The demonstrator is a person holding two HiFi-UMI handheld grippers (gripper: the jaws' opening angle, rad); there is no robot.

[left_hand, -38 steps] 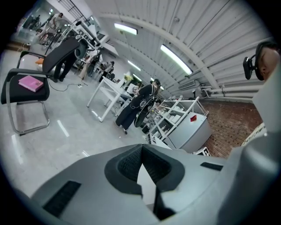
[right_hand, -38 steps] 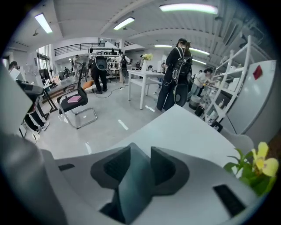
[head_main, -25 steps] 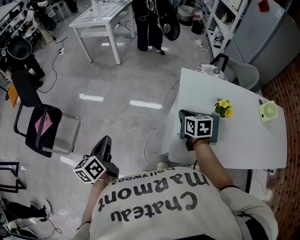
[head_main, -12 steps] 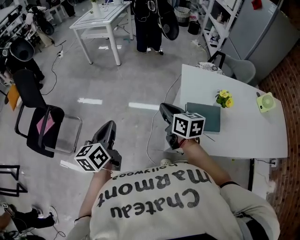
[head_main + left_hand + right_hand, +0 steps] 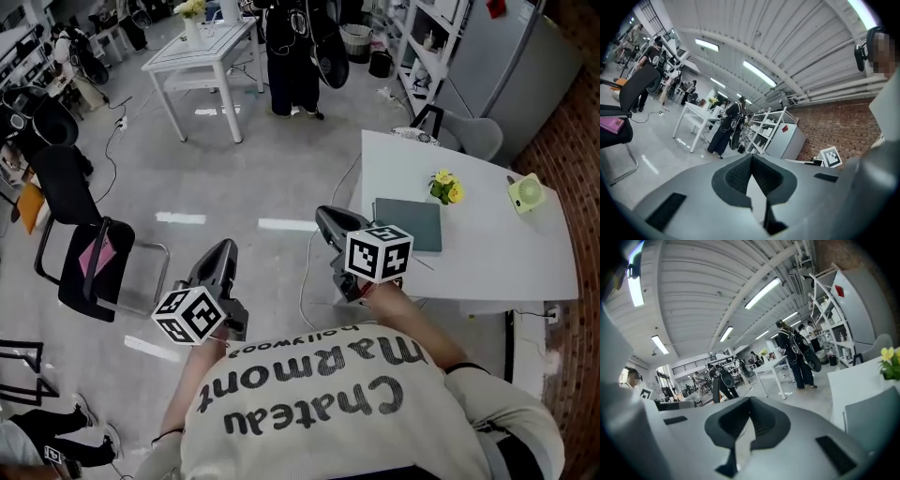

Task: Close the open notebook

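2 clamped, empty: left gripper (image 5: 751,157), right gripper (image 5: 750,400); head view: notebook (image 5: 414,214) closed.

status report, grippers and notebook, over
Left gripper and right gripper shut, empty, held off the table. Notebook closed, flat on the table. Nothing on it; flowers beside it.

I see a matt, smooth cover on the notebook (image 5: 409,225), a smooth white table (image 5: 487,255) top, a glossy polished floor (image 5: 234,178) throwing reflections, and a rough brick wall (image 5: 577,141).
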